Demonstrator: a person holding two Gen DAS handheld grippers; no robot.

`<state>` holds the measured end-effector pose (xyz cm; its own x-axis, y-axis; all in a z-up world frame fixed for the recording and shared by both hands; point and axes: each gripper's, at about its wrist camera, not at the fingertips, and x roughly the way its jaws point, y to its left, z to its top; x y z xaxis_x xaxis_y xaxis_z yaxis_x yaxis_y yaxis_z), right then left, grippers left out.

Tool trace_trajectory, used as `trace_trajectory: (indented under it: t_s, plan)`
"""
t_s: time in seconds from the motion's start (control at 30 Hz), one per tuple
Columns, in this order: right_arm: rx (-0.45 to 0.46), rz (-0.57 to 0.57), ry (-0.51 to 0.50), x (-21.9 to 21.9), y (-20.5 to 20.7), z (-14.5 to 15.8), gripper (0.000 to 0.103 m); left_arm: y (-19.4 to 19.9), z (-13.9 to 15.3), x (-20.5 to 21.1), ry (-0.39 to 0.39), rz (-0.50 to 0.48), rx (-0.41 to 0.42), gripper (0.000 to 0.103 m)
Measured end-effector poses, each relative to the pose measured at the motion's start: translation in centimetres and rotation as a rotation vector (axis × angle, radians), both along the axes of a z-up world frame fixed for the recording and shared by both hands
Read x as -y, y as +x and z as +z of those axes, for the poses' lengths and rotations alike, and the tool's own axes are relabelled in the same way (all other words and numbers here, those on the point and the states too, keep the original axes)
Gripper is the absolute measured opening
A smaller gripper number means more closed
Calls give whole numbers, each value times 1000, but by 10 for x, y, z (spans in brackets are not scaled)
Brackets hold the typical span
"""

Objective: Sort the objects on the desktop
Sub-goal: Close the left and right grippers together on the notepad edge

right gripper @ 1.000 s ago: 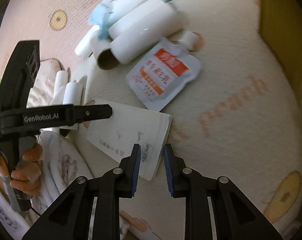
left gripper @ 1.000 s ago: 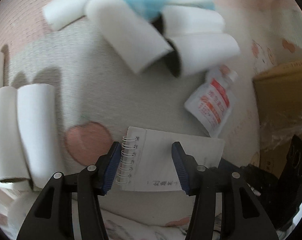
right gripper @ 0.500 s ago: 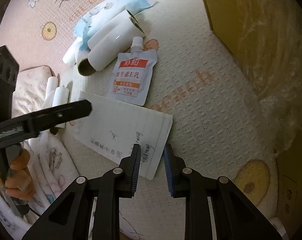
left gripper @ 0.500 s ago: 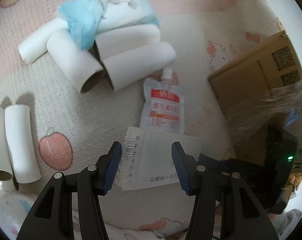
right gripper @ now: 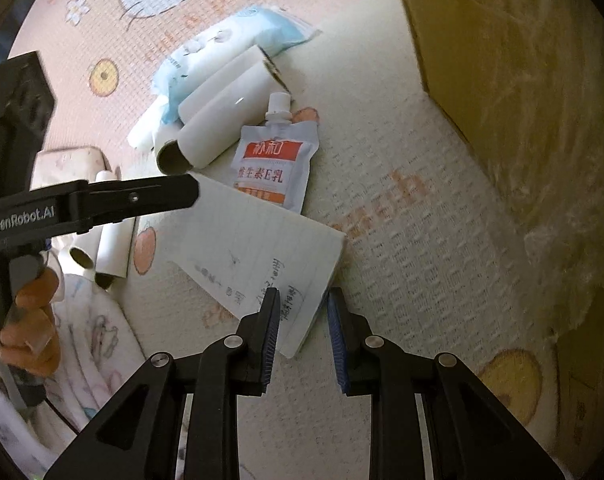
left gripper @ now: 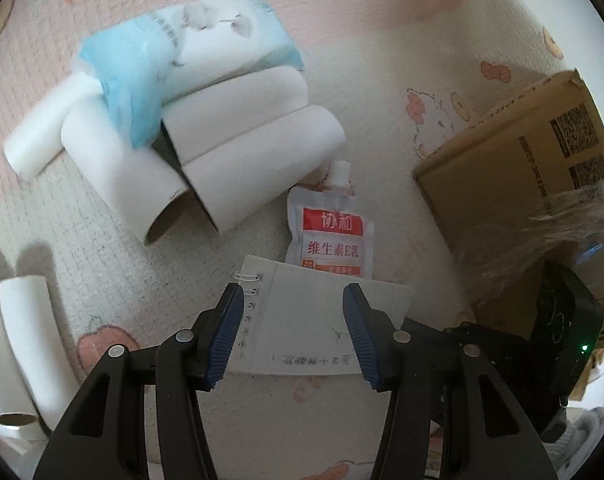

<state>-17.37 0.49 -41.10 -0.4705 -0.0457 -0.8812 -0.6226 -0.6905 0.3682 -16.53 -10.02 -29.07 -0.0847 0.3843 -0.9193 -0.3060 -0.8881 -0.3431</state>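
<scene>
While the notepad (right gripper: 262,256) lies slanted toward ten o'clock, the right claw (right gripper: 303,344), narrow and empty, straddles its near corner; left claw (left gripper: 294,338) gapes wide above it.

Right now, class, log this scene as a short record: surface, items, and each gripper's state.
surface: patterned mat
notebook: spiral-bound, lined, far edge meeting pouch
pouch: white, red label, capped spout
tubes: white, piled under blue tissue pack
box: cardboard, printed labels
left gripper: open over notebook
right gripper: narrowly open, notebook corner between
</scene>
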Motion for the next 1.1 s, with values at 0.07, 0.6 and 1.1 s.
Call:
trace_trajectory:
  t_s: [0.07,0.6,1.1]
  plan:
    - [17,-1,10,3,-9,0,20,1,-1,9,27,8,8,56]
    - [13,11,52,4,-13,-1,20,-3,-29,33,105,87,134,42]
    - [-49,51,10,2,-27,-1,39,-10,-45,59,211,226,228,28]
